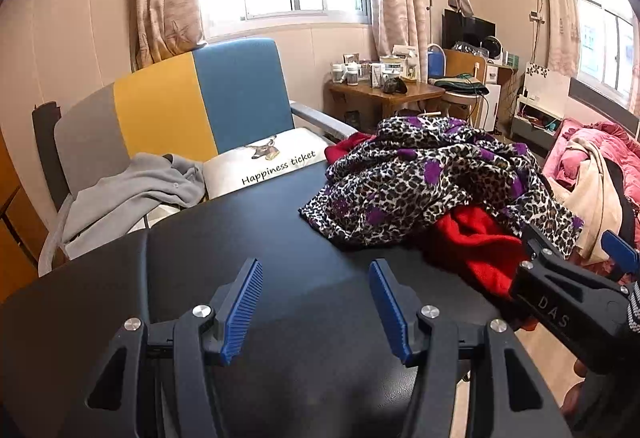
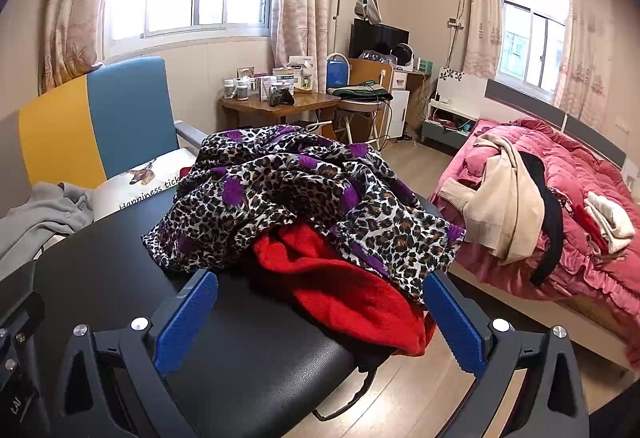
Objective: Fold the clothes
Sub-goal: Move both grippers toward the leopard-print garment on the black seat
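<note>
A grey top (image 1: 132, 190) is lying crumpled at the left on the seat of a chair (image 1: 200, 98) with grey, yellow and blue panels. Just beside it a white cushion (image 1: 268, 164) is showing a deer's head and the words "Happiness ticket". The left gripper (image 1: 316, 302) is hovering over the bare part of the black table (image 1: 240, 238), its blue-padded jaws spread and holding nothing. Further right, a leopard-print garment with purple flowers (image 2: 288, 194) is lying heaped on the table over a red fleece (image 2: 348, 290), whose edge is hanging past the table's rim. The right gripper (image 2: 320, 322) is standing with its jaws spread wide on either side of the fleece's near edge, gripping nothing; its body is reading "DAS". At the far right, a cream sweater (image 2: 504, 198) is lying on a pink bed (image 2: 592, 238).
</note>
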